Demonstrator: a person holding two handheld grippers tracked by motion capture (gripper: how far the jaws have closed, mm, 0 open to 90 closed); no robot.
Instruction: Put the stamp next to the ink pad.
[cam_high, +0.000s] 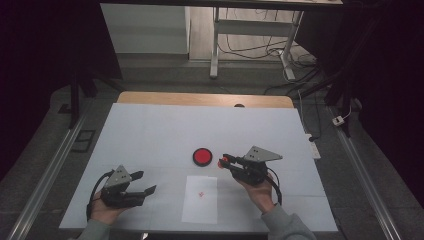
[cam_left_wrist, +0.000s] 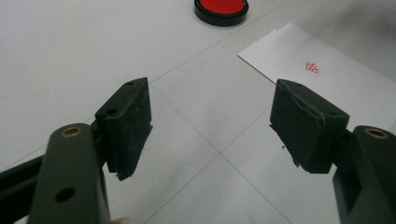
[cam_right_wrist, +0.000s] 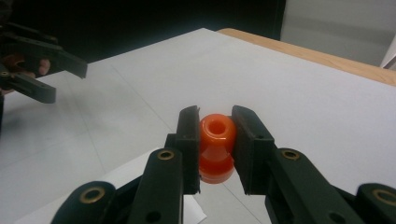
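Note:
My right gripper (cam_high: 226, 161) is shut on a small orange stamp (cam_high: 224, 160), held just right of the round red ink pad (cam_high: 202, 156). In the right gripper view the stamp (cam_right_wrist: 217, 133) sits pinched between the two black jaws of that gripper (cam_right_wrist: 215, 113), above the table. My left gripper (cam_high: 145, 182) rests low at the front left, open, with nothing between its jaws. In its own view the left gripper (cam_left_wrist: 210, 121) faces the white paper (cam_left_wrist: 336, 79) with a red stamp mark (cam_left_wrist: 311, 66), and the ink pad (cam_left_wrist: 220, 9) lies beyond.
The white sheet of paper (cam_high: 200, 200) lies at the front middle of the white table (cam_high: 150, 130), its red mark (cam_high: 201, 194) near the top. A wooden edge (cam_high: 205, 98) runs along the far side. The left gripper (cam_right_wrist: 42, 70) shows at the far left in the right gripper view.

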